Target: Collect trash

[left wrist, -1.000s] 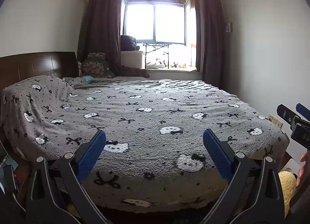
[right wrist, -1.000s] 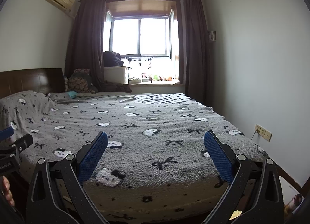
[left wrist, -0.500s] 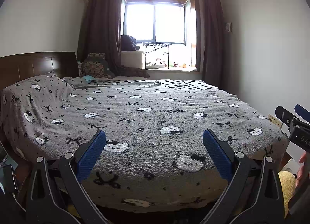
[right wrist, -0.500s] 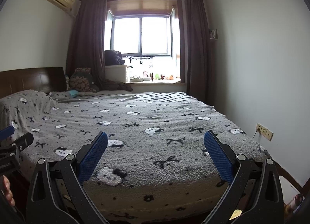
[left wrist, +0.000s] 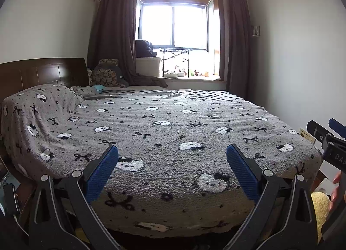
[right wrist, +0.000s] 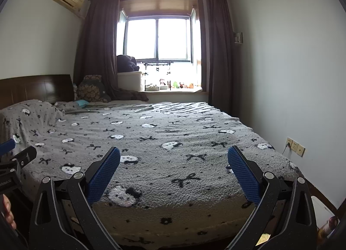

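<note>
No trash stands out in either view. My left gripper is open and empty, held at the foot of a wide bed with a grey cat-and-bow blanket. My right gripper is open and empty too, held beside it at the same bed. The right gripper shows at the right edge of the left wrist view. The left gripper shows at the left edge of the right wrist view. A small light-blue item lies near the pillows; I cannot tell what it is.
A dark wooden headboard is at the left. Window sill with small figures, a white box and dark curtains at the back. Wall sockets on the right wall. A yellow plush thing sits low right.
The right gripper has lifted a little, so its view sits slightly higher over the bed. The left gripper has barely moved. Both stay open.
</note>
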The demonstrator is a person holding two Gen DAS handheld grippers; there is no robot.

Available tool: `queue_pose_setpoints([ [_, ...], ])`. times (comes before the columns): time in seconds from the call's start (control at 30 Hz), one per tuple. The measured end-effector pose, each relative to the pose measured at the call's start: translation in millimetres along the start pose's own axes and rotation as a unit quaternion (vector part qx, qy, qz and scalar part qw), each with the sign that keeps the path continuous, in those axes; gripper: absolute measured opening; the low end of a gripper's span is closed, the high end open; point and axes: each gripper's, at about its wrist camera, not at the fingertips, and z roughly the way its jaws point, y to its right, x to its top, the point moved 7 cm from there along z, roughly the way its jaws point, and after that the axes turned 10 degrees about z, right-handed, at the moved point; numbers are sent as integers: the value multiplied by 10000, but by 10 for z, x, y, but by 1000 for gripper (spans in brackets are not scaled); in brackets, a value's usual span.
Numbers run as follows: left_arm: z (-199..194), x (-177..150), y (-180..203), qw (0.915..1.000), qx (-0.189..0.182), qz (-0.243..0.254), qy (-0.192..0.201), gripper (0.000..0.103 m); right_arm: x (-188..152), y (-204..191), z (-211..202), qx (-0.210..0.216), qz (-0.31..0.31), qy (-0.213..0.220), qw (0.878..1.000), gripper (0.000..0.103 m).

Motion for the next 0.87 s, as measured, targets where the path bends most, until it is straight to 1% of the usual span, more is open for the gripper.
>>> queue_pose_setpoints([
  [0.13,-11,-1,-2,10000,-14,-9,24,95,-5,-9,6,-11,-14,-11,10000,100],
  [0.33,0,-8,-15,9998,-83,-157,12,95,-20,-7,38,-42,-39,-58,10000,100],
  [0.47,9,-20,-2,10000,33,-77,-11,95,-32,5,56,-59,-28,-83,9999,100],
  [0.53,17,-20,6,10000,-7,-80,-29,95,-34,8,57,-60,-29,-88,9999,100],
  [0.63,23,-18,12,10000,28,-25,-69,95,-34,9,60,-61,-28,-88,9999,100],
  [0.87,32,-25,-7,9999,-16,-86,-106,95,-49,-6,68,-49,-43,-112,9999,100],
])
